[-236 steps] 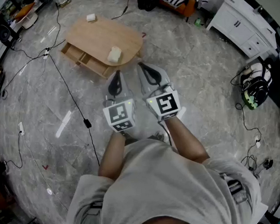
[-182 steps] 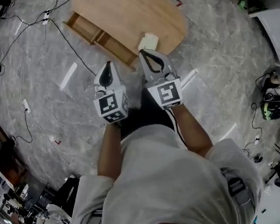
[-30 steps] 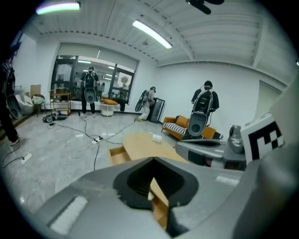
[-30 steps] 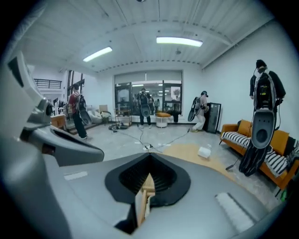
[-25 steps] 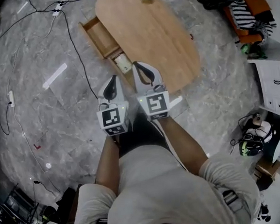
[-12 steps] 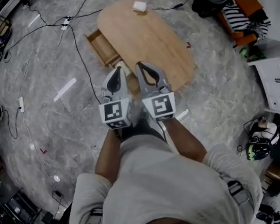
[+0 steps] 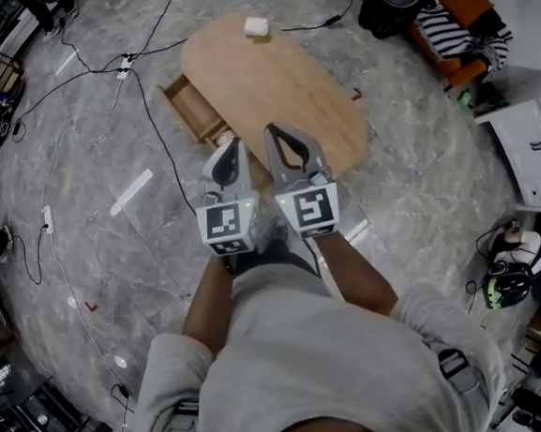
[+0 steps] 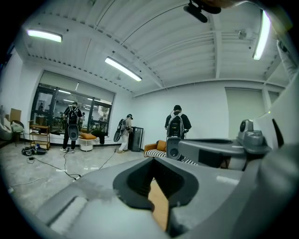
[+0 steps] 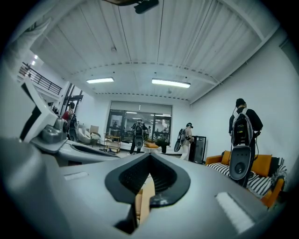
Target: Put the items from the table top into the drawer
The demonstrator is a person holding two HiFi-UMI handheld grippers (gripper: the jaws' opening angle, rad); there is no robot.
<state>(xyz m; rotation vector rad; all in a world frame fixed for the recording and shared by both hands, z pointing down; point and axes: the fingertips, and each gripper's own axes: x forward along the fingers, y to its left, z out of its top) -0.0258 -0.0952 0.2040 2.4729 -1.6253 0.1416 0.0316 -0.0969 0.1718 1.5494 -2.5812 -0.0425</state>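
An oval wooden table (image 7: 277, 73) stands on the marble floor, and its drawer (image 7: 194, 112) is pulled open on the left side. One small white item (image 7: 255, 26) lies at the table's far end. My left gripper (image 7: 234, 142) and right gripper (image 7: 273, 129) hang side by side above the table's near edge. Both are shut and hold nothing. They cover the near part of the drawer. In the gripper views the left gripper (image 8: 156, 163) and the right gripper (image 9: 149, 155) point nearly level, with a strip of table wood showing below their closed jaws.
Black cables (image 7: 148, 108) and a power strip (image 7: 126, 60) run over the floor left of the table. An orange sofa with a striped cushion (image 7: 466, 33) and a white cabinet (image 7: 533, 150) stand to the right. Several people with backpacks (image 8: 176, 125) stand far off.
Both grippers have risen and drawn back from the open drawer. The white item seen in the drawer a second ago is now hidden behind them. The jaws stay shut.
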